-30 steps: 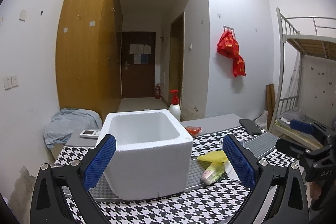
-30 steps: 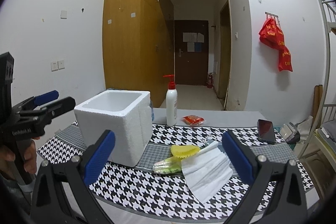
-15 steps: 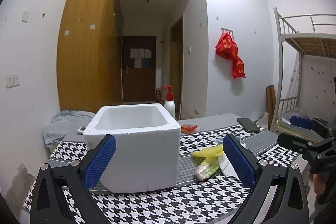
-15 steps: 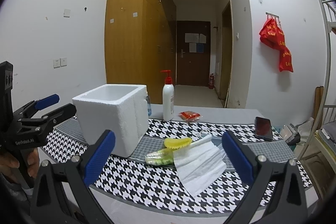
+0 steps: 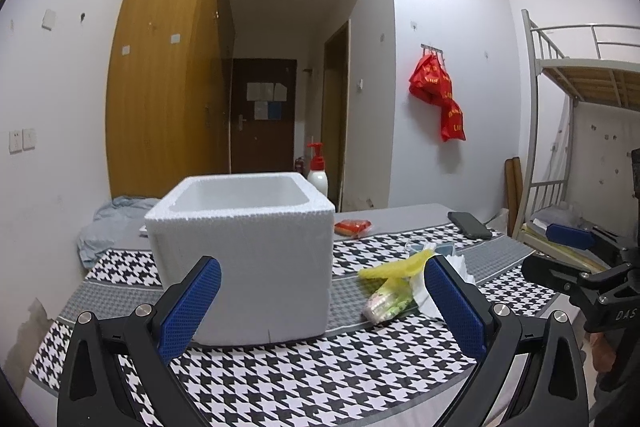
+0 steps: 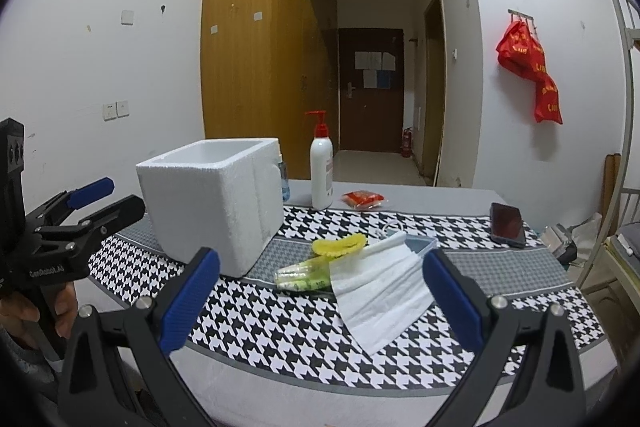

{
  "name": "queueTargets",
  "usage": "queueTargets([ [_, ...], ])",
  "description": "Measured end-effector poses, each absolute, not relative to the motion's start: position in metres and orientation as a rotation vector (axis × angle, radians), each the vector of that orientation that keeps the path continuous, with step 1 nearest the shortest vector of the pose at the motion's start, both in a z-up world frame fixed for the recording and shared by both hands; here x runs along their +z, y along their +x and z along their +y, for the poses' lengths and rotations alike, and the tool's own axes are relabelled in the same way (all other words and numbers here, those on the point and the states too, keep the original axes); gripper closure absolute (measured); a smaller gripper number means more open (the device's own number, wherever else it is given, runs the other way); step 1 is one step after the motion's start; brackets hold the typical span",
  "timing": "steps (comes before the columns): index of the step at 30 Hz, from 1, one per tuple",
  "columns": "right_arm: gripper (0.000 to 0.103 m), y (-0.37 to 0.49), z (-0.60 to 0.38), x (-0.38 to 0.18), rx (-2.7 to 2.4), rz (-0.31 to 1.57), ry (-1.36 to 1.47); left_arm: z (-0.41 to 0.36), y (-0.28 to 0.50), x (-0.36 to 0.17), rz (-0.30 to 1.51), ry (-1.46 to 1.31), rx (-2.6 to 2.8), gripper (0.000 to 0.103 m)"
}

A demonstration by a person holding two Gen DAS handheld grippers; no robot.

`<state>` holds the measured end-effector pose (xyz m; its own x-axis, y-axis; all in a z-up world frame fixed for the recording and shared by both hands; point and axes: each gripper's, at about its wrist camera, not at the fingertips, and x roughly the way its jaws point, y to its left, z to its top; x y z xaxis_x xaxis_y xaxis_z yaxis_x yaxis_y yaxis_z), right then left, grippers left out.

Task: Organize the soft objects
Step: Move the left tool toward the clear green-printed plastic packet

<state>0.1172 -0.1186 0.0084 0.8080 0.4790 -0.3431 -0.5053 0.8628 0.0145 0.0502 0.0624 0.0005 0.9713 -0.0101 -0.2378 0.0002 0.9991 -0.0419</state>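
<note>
A: Currently, what is the condition of the two claws?

B: The left gripper (image 5: 320,301) is spread wide, nothing between its blue pads (image 5: 188,307), and it sits low at the near edge of the table (image 6: 400,199), facing the foam box (image 5: 244,259). The right gripper (image 6: 318,293) is likewise released and empty, aimed at the loose items in the middle of the cloth (image 6: 280,323) (a black-and-white houndstooth pattern with grey bands).

A: Location of the soft items?

B: A white tissue (image 6: 380,287) lies flat on the cloth to the right of the box, apart from it. A small green packet (image 6: 304,275) lies at the tissue's left edge, touching it, and a yellow ruffled item (image 6: 339,244) rests just behind the packet. Whether the tissue overlaps the packet cannot be determined.

A: And the box itself?

B: Upright, open at the top, standing on the left part of the cloth. Its interior floor is not visible from either camera.

A: Other items on the table?

B: A pump bottle (image 6: 321,171) with a red head stands behind the box, a red packet (image 6: 363,198) lies near the bottle, and a dark phone (image 6: 507,225) lies at the right end of the table. A hand (image 6: 36,311) grips the left tool's handle.
</note>
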Motion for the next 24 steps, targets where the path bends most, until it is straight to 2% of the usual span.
queueTargets([
  [24,0.000,0.140,-0.161,-0.014,0.500,0.389,-0.053,0.013,0.090,-0.018,0.327,-0.022,-0.100,0.001],
])
